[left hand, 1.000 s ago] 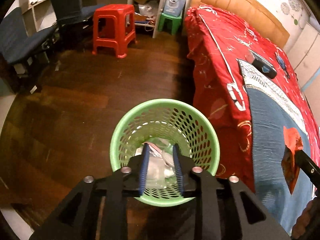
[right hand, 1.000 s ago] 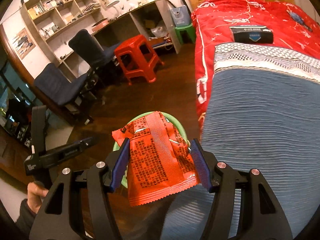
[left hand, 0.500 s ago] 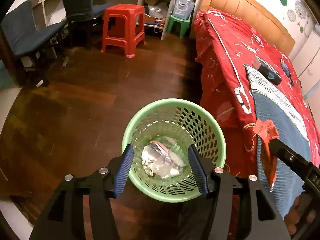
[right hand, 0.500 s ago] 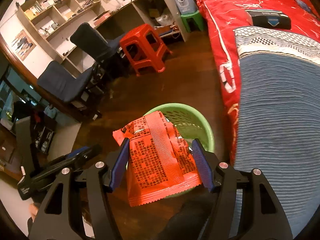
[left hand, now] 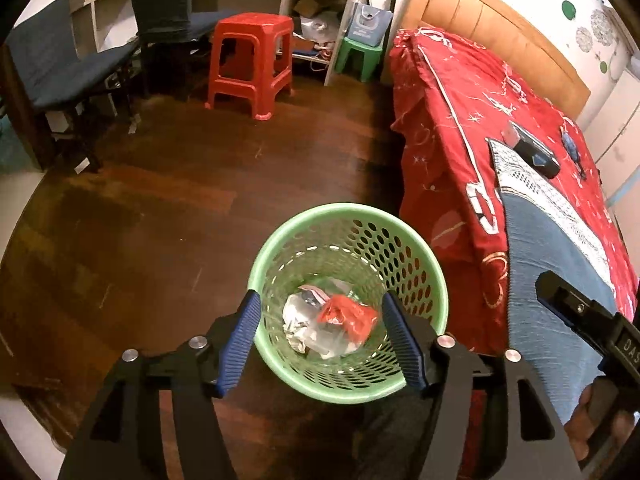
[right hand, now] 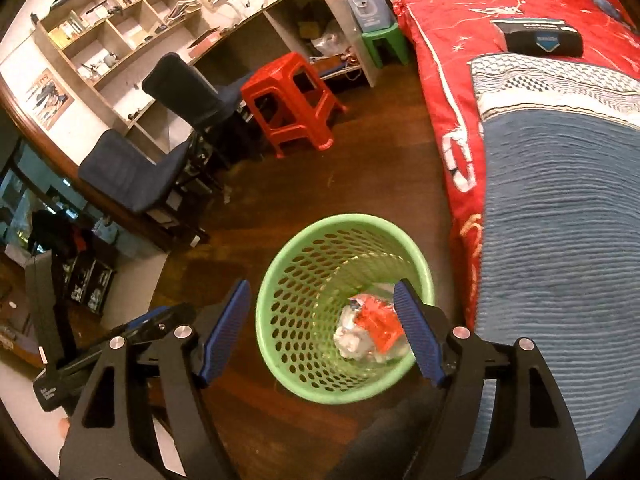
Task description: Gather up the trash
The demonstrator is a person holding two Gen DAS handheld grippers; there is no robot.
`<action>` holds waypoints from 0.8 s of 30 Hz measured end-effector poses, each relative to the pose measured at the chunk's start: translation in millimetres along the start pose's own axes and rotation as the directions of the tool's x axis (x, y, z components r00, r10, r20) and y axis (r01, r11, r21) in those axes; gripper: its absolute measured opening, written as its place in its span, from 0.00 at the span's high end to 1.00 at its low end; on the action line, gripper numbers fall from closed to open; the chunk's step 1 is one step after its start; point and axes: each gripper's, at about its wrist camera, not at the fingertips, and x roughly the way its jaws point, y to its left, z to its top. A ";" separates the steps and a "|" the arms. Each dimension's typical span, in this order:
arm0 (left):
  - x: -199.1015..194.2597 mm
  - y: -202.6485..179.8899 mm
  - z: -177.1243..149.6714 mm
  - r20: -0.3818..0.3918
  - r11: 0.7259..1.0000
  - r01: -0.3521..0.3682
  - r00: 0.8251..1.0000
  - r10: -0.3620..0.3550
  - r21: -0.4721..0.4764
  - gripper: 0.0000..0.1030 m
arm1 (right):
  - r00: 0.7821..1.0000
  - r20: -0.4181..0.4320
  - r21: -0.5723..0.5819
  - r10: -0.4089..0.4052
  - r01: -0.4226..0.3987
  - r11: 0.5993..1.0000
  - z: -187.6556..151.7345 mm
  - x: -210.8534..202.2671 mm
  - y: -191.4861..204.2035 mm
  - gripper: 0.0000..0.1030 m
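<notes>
Now the red wrapper (left hand: 348,318) lies crumpled inside the green basket (left hand: 424,264), on top of pale crumpled trash (left hand: 300,320). Both grippers hang over the rim: the right gripper (right hand: 326,334) and the left gripper (left hand: 324,340) have just been opening their jaws, and neither grips anything. The basket stands on the dark wooden floor (left hand: 168,208), just beside the red-covered bed (left hand: 452,120). Farther off are a red stool (left hand: 250,64), a small green stool (left hand: 358,58) and dark chairs (right hand: 184,92) by the shelves (right hand: 108,36).

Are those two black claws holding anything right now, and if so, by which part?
Nothing is held. The left gripper and right gripper have just opened; the red wrapper lies in the green basket.
</notes>
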 end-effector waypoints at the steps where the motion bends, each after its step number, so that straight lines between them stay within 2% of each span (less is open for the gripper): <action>1: -0.9 -3.4 -1.1 0.001 1.000 0.004 1.000 -0.004 0.008 0.38 | 1.000 0.000 -0.002 -0.003 0.003 1.000 -1.3 -2.7 -1.3 0.28; 5: -5.9 -16.3 -2.8 0.012 0.999 0.022 1.000 -0.022 0.038 0.36 | 0.999 0.003 -0.022 -0.032 0.032 0.999 -8.9 -18.2 -9.5 0.27; 13: -26.3 -62.0 -8.4 0.070 0.988 0.052 0.996 -0.062 0.142 0.30 | 0.985 0.047 -0.043 -0.169 0.171 0.984 -26.9 -62.7 -31.8 0.21; 17: -39.5 -87.9 -13.9 0.104 0.977 0.066 0.991 -0.088 0.201 0.24 | 0.964 0.079 -0.054 -0.253 0.258 0.965 -34.8 -85.0 -40.9 0.17; 20: -48.7 -102.8 -20.4 0.121 0.968 0.068 0.988 -0.100 0.243 0.22 | 0.941 0.113 -0.061 -0.320 0.328 0.943 -43.8 -106.6 -47.9 0.15; 24: -62.9 -124.9 -30.8 0.158 0.952 0.037 0.983 -0.089 0.305 0.17 | 0.917 0.136 -0.054 -0.374 0.384 0.922 -56.4 -126.1 -56.9 0.14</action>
